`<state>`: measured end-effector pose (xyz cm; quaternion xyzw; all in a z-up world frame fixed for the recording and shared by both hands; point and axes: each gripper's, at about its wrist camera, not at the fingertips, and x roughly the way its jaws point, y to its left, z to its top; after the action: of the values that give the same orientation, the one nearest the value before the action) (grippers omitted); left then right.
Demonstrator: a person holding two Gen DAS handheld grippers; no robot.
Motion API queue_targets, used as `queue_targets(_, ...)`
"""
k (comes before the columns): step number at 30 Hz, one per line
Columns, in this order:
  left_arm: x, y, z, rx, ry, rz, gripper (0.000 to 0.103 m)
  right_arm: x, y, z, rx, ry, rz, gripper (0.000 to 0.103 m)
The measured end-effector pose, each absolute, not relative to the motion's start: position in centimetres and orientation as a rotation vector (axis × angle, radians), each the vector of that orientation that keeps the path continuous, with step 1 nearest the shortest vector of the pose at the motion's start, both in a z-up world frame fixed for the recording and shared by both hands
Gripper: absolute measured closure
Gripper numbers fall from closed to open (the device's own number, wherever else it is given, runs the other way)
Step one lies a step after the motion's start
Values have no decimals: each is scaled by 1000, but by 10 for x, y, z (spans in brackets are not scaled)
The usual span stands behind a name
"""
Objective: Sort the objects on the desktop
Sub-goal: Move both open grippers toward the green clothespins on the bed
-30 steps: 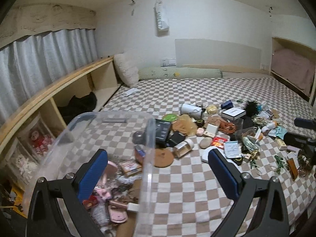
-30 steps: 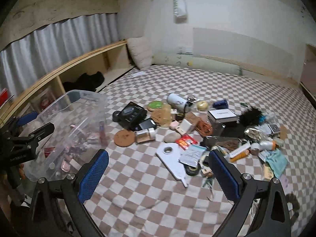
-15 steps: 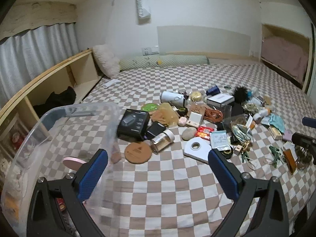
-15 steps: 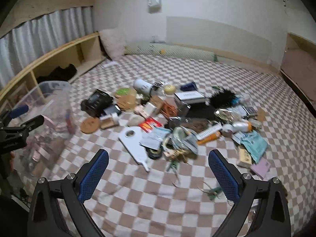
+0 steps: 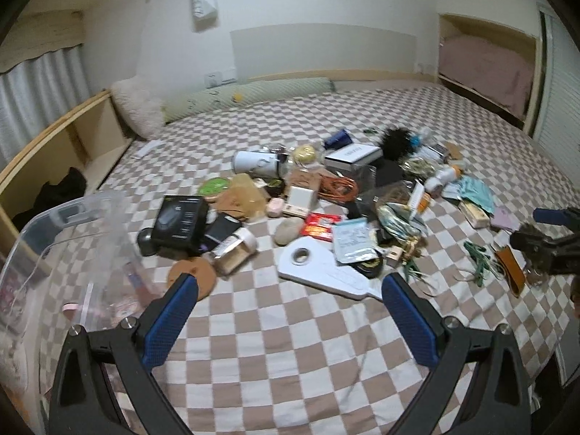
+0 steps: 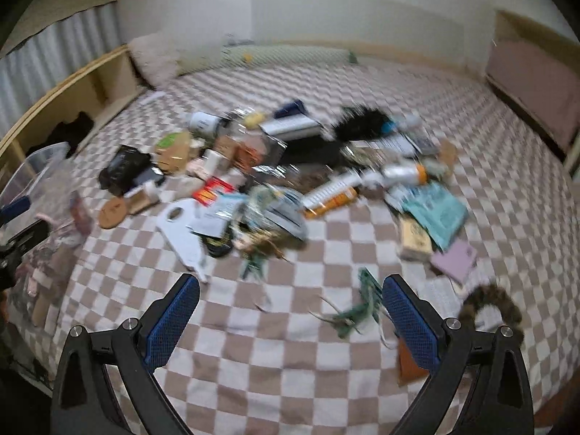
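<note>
A heap of small desk items lies on the checkered bed: a black mouse box, a white board, an orange cable, a round cork coaster. A clear plastic bin holding several items stands at the left. My left gripper hovers open and empty over bare cover in front of the heap. In the blurred right wrist view the heap lies ahead, and my right gripper is open and empty above the cover, near a green cord.
A wooden shelf with a black item runs along the left. A pillow and green bolster lie at the far wall. A brown furry ring and a purple pad sit right. The bed's near edge is close below.
Both grippers have swung to the right, away from the bin, so the heap now sits ahead of each. The right wrist view is blurred by motion. Both stay open.
</note>
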<state>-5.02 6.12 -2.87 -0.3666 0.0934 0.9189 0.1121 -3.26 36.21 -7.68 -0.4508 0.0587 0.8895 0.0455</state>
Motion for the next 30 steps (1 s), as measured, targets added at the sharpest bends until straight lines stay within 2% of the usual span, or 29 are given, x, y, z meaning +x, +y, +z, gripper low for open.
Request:
queue_targets(5,-57,82,-41,-1100,313,2632,1,-33,399,-105,-1458,262,2608,3)
queue_targets(6,-59,86,-43,-1107,320,2617,1,-33,406,-110,-1465,274,2592,7)
queue_targets(7,-60,89,-46,-1115,326,2603,1,-32,415,-115,-1473,293,2574,20)
queue_targets(10,-65,101,-56,-1141,329,2552,1,-34,440,-133,-1506,353,2509,47)
queue_targets(11,-67,105,-59,-1152,327,2533,1,-35,447,-140,-1517,367,2487,51)
queue_targets(13,-69,113,-66,-1177,321,2492,1,-41,457,-154,-1538,346,2456,65)
queue_targets(15,-69,122,-73,-1203,333,2443,1,-52,459,-168,-1564,282,2437,72)
queue_targets(18,-64,136,-80,-1204,403,2390,1,-72,465,-192,-1603,204,2399,76)
queue_targets(24,-57,142,-85,-1162,508,2356,1,-93,460,-241,-1776,103,2326,76)
queue_targets(27,-58,139,-89,-1171,531,2340,1,-81,438,-241,-1790,-6,2368,76)
queue_targets(30,-60,134,-95,-1197,533,2322,1,-64,418,-238,-1855,28,2433,76)
